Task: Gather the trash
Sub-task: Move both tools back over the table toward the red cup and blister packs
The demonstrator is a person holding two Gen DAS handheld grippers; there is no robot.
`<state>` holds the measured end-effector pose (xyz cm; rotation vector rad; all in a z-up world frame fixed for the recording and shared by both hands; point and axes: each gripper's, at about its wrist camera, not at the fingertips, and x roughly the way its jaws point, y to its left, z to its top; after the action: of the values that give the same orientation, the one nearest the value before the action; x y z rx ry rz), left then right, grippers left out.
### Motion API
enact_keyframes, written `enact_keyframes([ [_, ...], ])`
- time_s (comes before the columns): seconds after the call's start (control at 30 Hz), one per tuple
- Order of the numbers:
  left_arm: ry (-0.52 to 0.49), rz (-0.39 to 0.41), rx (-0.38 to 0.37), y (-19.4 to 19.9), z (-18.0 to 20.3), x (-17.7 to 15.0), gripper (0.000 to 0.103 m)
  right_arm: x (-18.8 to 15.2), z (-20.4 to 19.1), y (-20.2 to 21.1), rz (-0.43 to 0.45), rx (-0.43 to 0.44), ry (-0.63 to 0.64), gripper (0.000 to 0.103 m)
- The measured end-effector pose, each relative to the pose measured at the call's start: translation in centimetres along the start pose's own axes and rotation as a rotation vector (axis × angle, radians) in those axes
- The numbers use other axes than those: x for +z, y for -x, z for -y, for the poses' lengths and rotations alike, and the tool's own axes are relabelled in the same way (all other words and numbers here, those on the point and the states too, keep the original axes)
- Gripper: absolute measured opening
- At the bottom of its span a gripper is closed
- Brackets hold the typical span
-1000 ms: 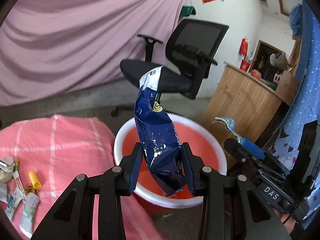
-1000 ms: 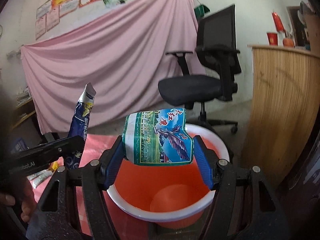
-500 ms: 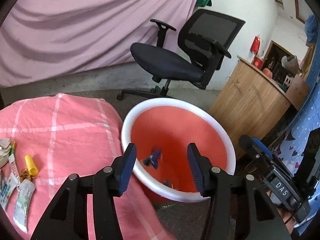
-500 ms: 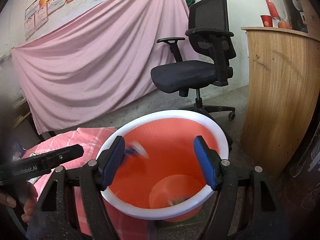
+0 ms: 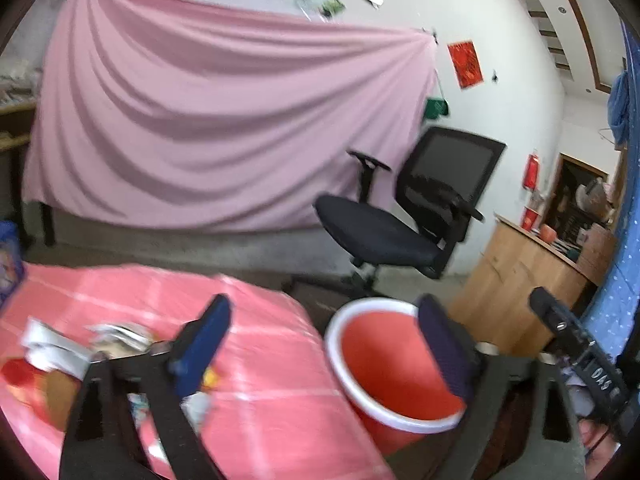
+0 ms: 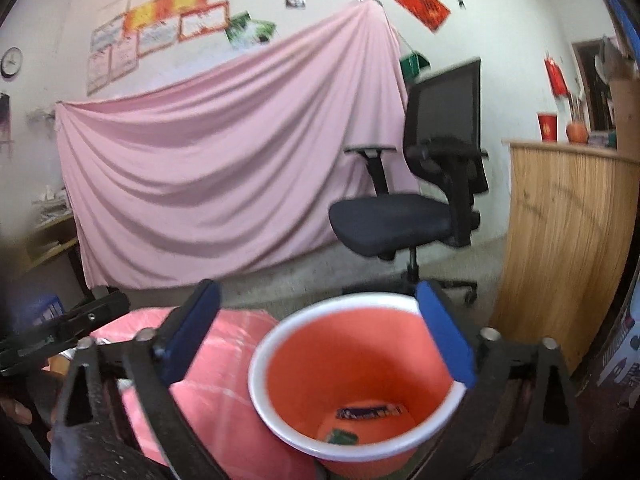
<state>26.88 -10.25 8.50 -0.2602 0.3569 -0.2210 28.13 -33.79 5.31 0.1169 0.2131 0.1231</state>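
An orange bucket (image 5: 384,360) with a white rim stands on the floor beside the pink checked table (image 5: 272,380). My left gripper (image 5: 324,344) hovers over the table's edge and the bucket, jaws opening wide with nothing between them. Several wrappers and tubes (image 5: 60,352) lie blurred on the table at the left. My right gripper (image 6: 318,332) hangs above the bucket (image 6: 256,372), jaws also opening and empty. A dark blue wrapper (image 6: 368,412) and a green packet (image 6: 342,436) lie on the bucket's bottom. Each gripper shows at the edge of the other's view.
A black office chair (image 5: 392,224) stands behind the bucket. A wooden counter (image 6: 560,240) is at the right, close to the bucket. A pink sheet (image 5: 200,128) hangs over the back wall. Blue dotted fabric (image 5: 616,280) hangs at the far right.
Both grippers let go of their wrappers, which dropped into the bucket, and the jaws spread wider. The left gripper swung left toward the table; both rose a little.
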Motion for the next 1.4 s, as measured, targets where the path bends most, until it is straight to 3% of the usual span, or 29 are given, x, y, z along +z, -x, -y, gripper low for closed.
enact_keyframes([
  [0.07,-0.01,0.077,0.04,2.3,-1.3,0.3,0.101,0.4,-1.3,0.6,0.033,0.029,-0.004,0.103],
  [0.27,-0.062,0.196,0.149,7.5,-4.8,0.1,0.101,0.6,-6.1,1.9,0.129,0.11,0.003,0.103],
  [0.47,-0.093,0.267,0.242,11.6,-8.0,-1.6,0.101,-0.1,-11.3,3.0,0.206,0.2,0.037,0.103],
  [0.6,-0.113,0.272,0.298,13.8,-10.8,-3.0,0.101,-1.0,-14.3,3.2,0.206,0.257,0.068,0.103],
  [0.83,-0.099,0.177,0.358,14.1,-15.2,-5.3,0.101,-3.2,-18.5,0.9,0.069,0.291,0.147,0.103],
  [1.07,0.025,-0.015,0.352,11.7,-18.2,-7.2,0.101,-5.3,-19.8,-1.6,-0.101,0.273,0.19,0.103],
  [1.2,0.08,-0.086,0.334,10.7,-18.8,-7.3,0.101,-6.5,-20.1,-2.9,-0.188,0.275,0.209,0.103],
  [1.4,-0.002,-0.195,0.309,8.9,-18.1,-8.1,0.1,-7.9,-20.2,-5.3,-0.343,0.291,0.205,0.102],
])
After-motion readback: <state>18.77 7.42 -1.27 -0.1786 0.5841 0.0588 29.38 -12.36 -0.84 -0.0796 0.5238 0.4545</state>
